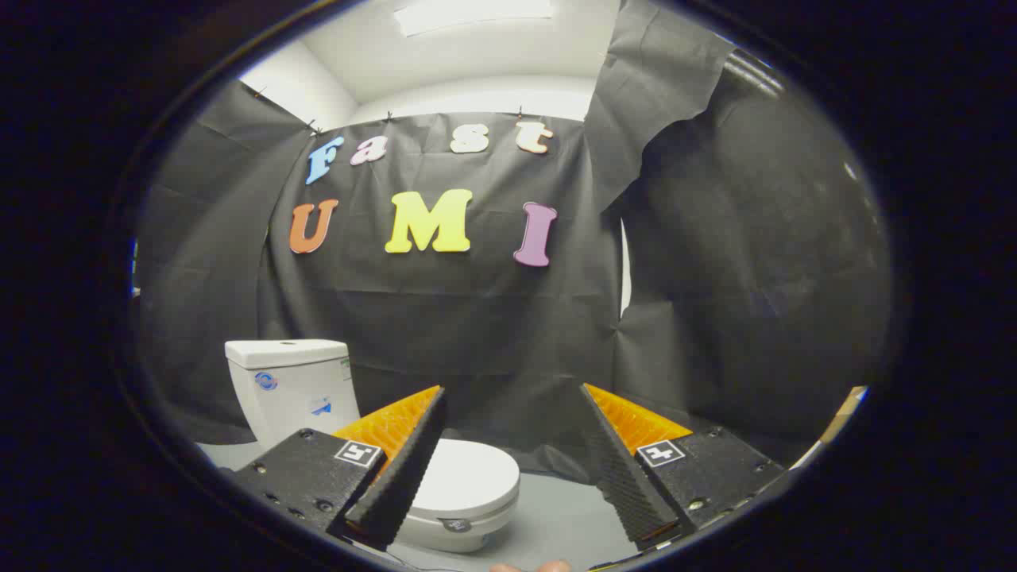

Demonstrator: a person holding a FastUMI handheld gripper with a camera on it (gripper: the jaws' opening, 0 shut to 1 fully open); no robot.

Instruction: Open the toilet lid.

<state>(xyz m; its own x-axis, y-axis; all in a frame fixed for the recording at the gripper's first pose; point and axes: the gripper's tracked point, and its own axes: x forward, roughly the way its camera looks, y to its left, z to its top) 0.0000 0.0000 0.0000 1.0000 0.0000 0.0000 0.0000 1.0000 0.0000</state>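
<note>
The tongs stand wide apart, holding nothing; the toilet sits low ahead, off toward the left finger, its tank beyond that fingertip; the toilet lid lies shut and flat, partly hidden behind the left finger, reaching into the gap between the fingers. It looks like smooth, rigid plastic, probably light but slippery, hinged at the tank side; the front lip, nearest the tongs, seems the best place to catch and lift.
</note>
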